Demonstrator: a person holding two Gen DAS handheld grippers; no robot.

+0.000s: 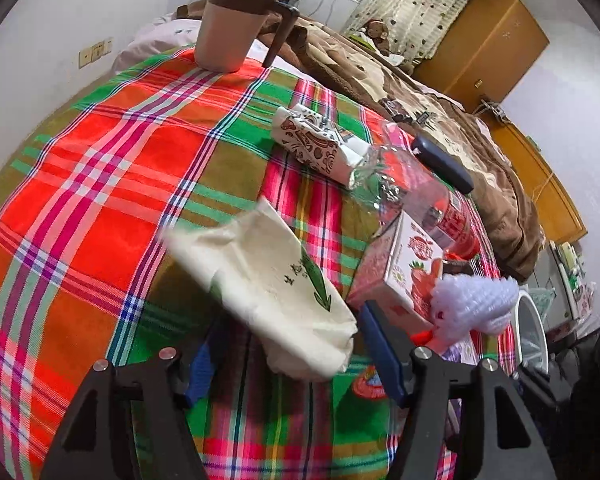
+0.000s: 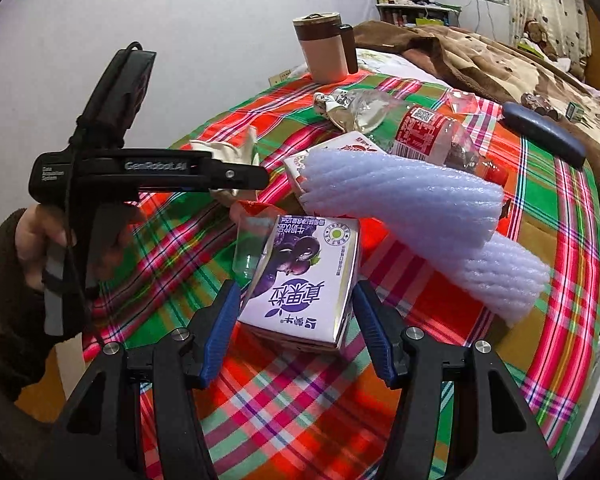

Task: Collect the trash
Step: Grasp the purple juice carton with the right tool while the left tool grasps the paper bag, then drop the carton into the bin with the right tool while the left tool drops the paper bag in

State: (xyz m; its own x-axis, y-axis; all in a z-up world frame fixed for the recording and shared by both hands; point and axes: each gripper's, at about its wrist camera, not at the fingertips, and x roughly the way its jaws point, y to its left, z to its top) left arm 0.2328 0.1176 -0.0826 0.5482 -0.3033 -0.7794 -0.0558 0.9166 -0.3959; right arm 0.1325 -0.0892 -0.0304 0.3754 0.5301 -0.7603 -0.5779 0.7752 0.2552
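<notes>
Your left gripper point(image 1: 296, 344) is spread wide, blue pads either side of a crumpled white paper bag point(image 1: 272, 284). The bag's near end sits between the fingers, but contact isn't clear, so you're not clamped on it. Left of the bag the plaid tablecloth point(image 1: 100, 184) is bare, with plenty of room out to the beige mug point(image 1: 232, 24) at the far edge. Right of the bag it's crowded: a patterned wrapper point(image 1: 320, 148), a crushed clear bottle point(image 1: 432, 204), a strawberry carton point(image 1: 400, 268) and white foam netting point(image 1: 476, 300) just beside your right finger.

Your right gripper point(image 2: 296, 328) is also open, fingers bracketing a purple milk carton point(image 2: 304, 276) lying flat on the cloth. The pads are close to its sides; I can't tell if they touch. To its left, your other hand point(image 2: 40, 248) holds the left tool over the table edge, with the paper bag point(image 2: 228, 156) behind it. A small clear cup point(image 2: 252, 240) touches the carton's far left corner. To the right, the foam netting point(image 2: 440, 216) lies across the strawberry carton point(image 2: 324, 156) and bottle point(image 2: 432, 136). Beyond that is open cloth, then a dark blue case point(image 2: 544, 132) near the brown blanket point(image 2: 480, 60).
</notes>
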